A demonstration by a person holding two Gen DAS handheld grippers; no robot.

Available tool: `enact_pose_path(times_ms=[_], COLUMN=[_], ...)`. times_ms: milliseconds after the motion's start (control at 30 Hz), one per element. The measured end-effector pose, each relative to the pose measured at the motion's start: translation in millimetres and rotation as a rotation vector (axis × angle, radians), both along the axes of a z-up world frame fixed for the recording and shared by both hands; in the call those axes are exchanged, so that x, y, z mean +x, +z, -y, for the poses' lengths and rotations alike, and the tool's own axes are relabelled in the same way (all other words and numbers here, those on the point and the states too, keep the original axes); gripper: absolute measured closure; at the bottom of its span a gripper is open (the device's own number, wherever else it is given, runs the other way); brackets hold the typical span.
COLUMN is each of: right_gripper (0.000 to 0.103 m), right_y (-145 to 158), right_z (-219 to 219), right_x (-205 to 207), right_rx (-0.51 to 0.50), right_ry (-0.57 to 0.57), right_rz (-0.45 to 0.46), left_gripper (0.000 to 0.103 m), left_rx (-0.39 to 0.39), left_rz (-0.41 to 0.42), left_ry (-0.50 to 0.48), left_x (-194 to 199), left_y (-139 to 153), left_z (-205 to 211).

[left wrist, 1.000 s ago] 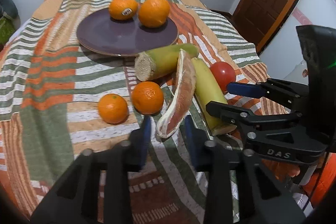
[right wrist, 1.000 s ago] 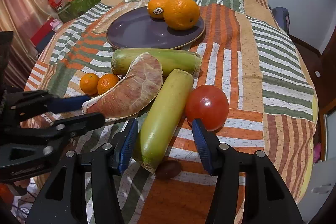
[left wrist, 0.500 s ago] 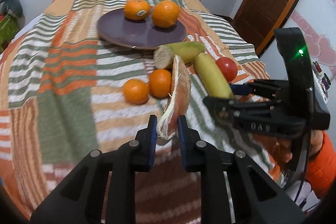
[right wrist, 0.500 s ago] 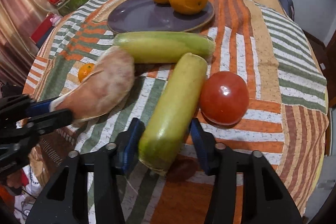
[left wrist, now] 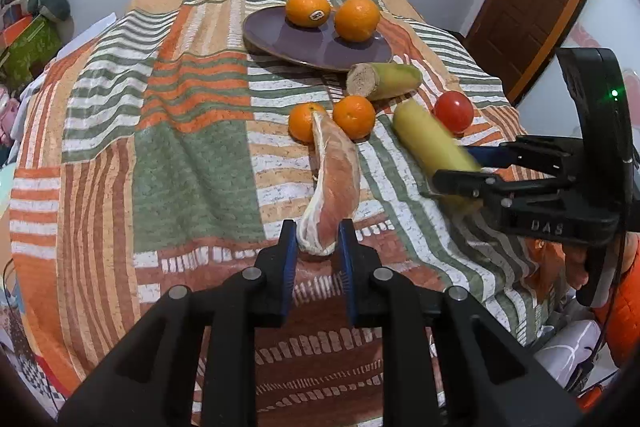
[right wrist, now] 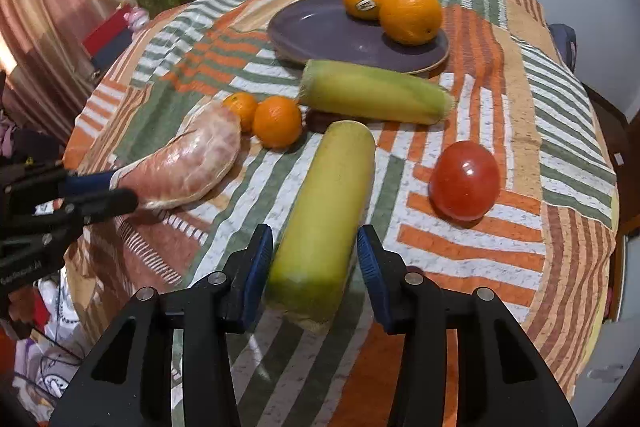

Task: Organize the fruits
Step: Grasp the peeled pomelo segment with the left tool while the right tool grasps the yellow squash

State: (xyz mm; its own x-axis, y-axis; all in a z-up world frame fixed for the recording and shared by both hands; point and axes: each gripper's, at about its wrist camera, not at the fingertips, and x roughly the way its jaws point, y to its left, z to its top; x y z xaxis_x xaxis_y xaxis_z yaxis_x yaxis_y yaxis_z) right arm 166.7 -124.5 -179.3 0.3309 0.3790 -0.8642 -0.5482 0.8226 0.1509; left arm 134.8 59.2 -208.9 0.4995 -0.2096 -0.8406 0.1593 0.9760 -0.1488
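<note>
**Both claws on fruit, plate only part filled**

Striped patchwork cloth [left wrist: 192, 155] in orange, green and white covers the surface; white wall and a brown door behind.

Task things: pomelo segment [left wrist: 334, 183], pink, membrane-skinned, crescent shaped, is pinched at its near tip by the left claw [left wrist: 318, 251], which is fully closed on it. Its far tip sits just in front of two small mandarins [left wrist: 354, 117] on the cloth. The long yellow-green fruit [right wrist: 328, 211], smooth, cylindrical, blunt cut end toward the camera, lies between the pads of the right claw [right wrist: 316, 267]. That claw is closing; a sliver of gap shows on both sides, so I read no firm grip yet.

Outward: red tomato [right wrist: 466, 181], glossy, just right of the long fruit. A second green-yellow cylinder [right wrist: 374, 97] lies crosswise at the plate's near rim. Purple plate [right wrist: 320, 27], matte glaze, carries two oranges [right wrist: 410, 15] at the back, one with a sticker; the front half is free.

Doing the step well, my judgement:
- Segment is soft, and a tip grip will sag. Lift slowly, keep it level, don't squeeze harder.
- Finish closing the right claw before lifting. The skin looks slick and the grip is near one end, so expect the far end to droop.
- Clear the mandarins and the crosswise fruit on the way to the plate.
- Tomato may roll if bumped.
</note>
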Motion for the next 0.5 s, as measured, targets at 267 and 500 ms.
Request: enact_pose_path(times_ms=[267, 500], right_gripper=[0.063, 0.062], right_y=[5.8, -3.2], right_z=[0.4, -2.8], right_x=[10.2, 24.6], right_rx=[0.031, 0.065], right_ry=[-0.015, -0.028], right_rz=[-0.004, -0.052], left_gripper=[0.076, 0.076], left_rx=[0.004, -0.028], left_rz=[-0.034, -0.104], left_ry=[-0.046, -0.059], left_x=[23.7, 52.7], left_y=[-3.3, -20.6], left_z=[11.6, 17.8])
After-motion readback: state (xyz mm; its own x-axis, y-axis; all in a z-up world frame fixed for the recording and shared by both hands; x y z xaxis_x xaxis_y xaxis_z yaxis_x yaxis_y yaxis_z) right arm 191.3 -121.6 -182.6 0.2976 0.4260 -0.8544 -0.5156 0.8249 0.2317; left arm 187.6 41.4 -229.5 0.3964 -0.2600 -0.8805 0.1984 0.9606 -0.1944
